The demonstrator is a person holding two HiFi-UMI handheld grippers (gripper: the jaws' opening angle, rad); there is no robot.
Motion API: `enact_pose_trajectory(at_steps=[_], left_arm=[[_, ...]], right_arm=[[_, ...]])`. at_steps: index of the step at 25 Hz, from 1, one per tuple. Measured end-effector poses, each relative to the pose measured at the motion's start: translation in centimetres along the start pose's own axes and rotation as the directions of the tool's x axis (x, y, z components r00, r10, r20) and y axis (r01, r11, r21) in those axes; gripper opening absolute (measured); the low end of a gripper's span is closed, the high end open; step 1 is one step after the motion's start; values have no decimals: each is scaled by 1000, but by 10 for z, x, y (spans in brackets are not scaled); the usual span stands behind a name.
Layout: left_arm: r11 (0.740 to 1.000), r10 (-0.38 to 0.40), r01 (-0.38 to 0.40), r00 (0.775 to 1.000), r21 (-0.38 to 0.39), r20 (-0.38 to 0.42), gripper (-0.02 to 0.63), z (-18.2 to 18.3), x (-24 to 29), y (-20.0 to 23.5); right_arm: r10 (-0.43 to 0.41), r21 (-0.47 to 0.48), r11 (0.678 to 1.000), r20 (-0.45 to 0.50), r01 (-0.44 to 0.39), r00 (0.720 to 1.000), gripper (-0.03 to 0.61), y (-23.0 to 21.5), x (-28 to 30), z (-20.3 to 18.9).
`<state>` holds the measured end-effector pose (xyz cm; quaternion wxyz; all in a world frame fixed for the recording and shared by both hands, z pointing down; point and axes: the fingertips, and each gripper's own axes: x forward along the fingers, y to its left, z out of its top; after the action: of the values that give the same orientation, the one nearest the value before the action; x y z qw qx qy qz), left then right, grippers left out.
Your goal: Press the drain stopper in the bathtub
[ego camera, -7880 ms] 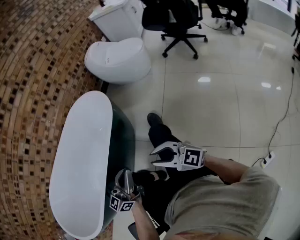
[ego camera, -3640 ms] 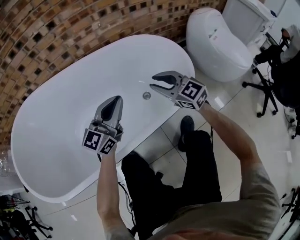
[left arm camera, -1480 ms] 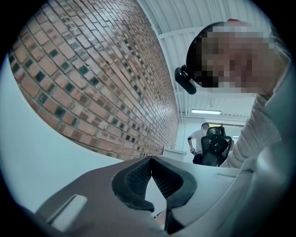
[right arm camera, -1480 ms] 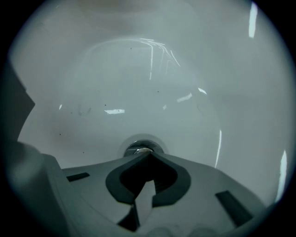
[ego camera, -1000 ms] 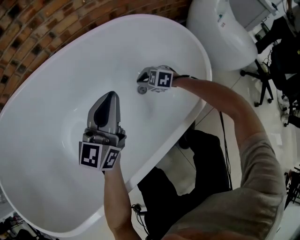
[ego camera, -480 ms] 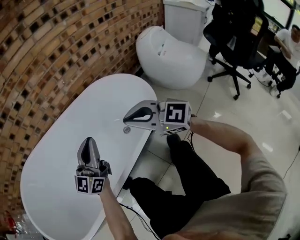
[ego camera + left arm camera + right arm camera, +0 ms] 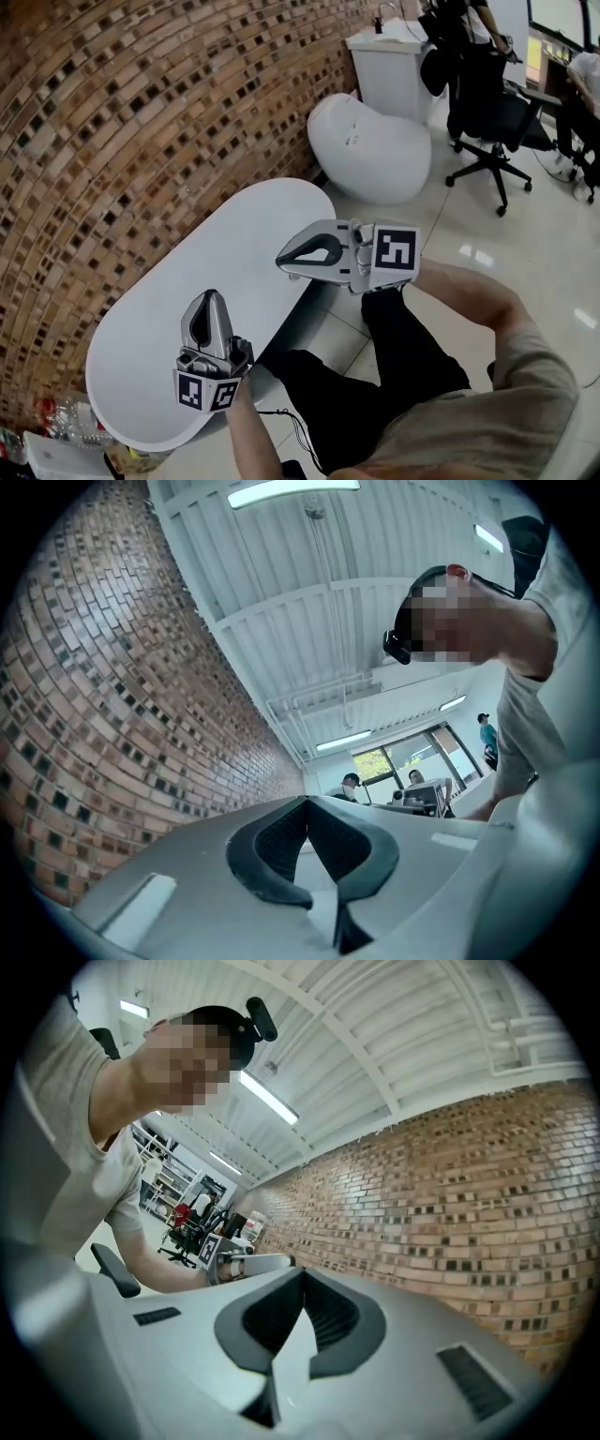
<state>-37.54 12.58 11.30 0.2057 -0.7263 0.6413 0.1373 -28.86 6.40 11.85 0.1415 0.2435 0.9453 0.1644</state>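
The white oval bathtub (image 7: 234, 234) lies along the brick wall, seen from above and from its side. Its drain stopper is out of sight in every view. My right gripper (image 7: 280, 262) hangs above the tub's near rim, pointing left, shut and empty. Lower left, my left gripper (image 7: 208, 294) points up over the tub's near end, shut as well with nothing in it. In the left gripper view the left gripper (image 7: 305, 801) aims at the ceiling with its jaws meeting at the tips. The right gripper (image 7: 302, 1274) likewise shows its tips touching, with the brick wall behind.
A brown brick wall (image 7: 141, 112) runs behind the tub. A white toilet (image 7: 370, 145) and a white cistern (image 7: 394, 61) stand past the tub's far end. A black office chair (image 7: 492, 122) is on the tiled floor to the right. Bottles (image 7: 56, 412) lie at lower left.
The right gripper has come up out of the tub, away from the drain, and now hangs above the near rim. The head view has swung up and back, so the tub looks smaller.
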Motion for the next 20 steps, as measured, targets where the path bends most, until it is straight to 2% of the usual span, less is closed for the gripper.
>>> enact_pose_trajectory(at_steps=[7,13,20], left_arm=[[995,-91,87,991,47,100,-9,69,0,-63],[980,-190,181,974,82,126,-9,89,13,-115],[957,-278,260,949,130,150,-10,115,23,-158]], right_arm=[[-36,-35,999,126,41,991,0,32,-36,74],[-46,-98,993,231,70,972,0,66,-73,129],[-51,-177,979,278,103,959,0,87,-95,167]])
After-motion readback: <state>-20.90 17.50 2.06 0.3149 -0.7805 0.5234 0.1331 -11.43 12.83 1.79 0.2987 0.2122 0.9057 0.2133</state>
